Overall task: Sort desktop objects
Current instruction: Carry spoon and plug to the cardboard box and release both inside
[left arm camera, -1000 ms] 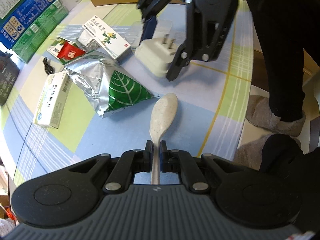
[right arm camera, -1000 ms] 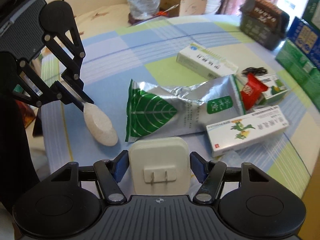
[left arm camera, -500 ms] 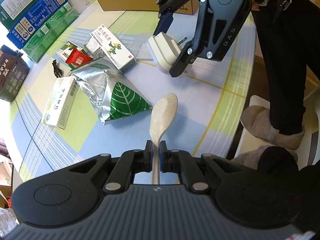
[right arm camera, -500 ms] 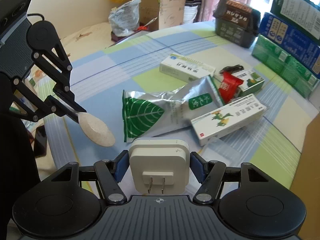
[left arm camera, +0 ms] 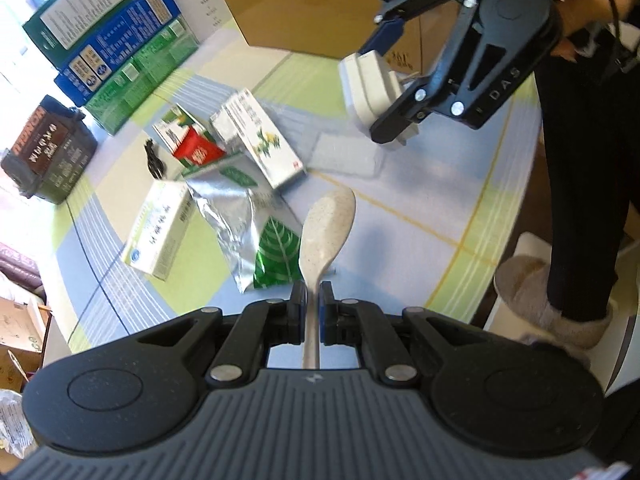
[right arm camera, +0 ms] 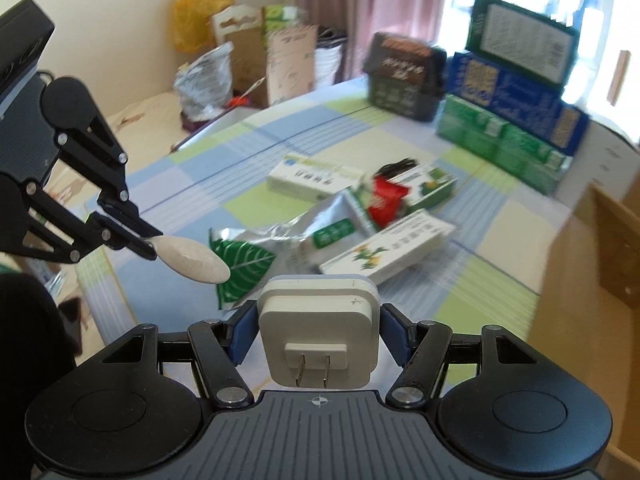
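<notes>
Above the worktop, the white plug adapter has risen in the right tool's closed grip toward the cardboard box. Clamped by the left tool, the speckled spoon has lifted too, so both look ready for sorting.

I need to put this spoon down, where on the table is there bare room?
Bare cloth lies beside the spoon, between the foil pouch and the table's near edge. The pouch, medicine boxes and red packet crowd the middle.
</notes>
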Tool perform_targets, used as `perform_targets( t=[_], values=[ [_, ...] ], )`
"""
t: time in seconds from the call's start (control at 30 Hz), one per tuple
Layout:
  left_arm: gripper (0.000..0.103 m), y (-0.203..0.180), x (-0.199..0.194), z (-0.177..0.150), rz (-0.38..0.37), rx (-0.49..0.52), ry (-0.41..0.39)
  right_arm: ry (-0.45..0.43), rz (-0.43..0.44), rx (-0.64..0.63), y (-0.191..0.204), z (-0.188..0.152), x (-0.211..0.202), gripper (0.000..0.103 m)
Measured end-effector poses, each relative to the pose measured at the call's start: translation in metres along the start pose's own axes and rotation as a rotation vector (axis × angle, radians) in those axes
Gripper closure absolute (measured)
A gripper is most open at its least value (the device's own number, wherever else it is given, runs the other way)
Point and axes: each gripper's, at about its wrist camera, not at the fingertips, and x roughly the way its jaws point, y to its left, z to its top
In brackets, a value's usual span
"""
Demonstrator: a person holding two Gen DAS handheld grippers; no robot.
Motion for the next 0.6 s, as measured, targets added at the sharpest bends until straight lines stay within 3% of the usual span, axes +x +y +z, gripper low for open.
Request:
perform_targets(
  t=[0.33, 0.6],
  values=[
    [0.1, -0.023, -0.028, 0.068, 0.019, -0.046, -0.059, -0.077, -0.108, 0.116, -0.038, -0.003, -0.077, 0.041],
    [0.1, -0.055, -0.037, 0.146, 0.009, -0.061, -0.131, -0.122, -0.228, 0.216, -0.089, -0.013, -0.14, 0.041]
  ],
)
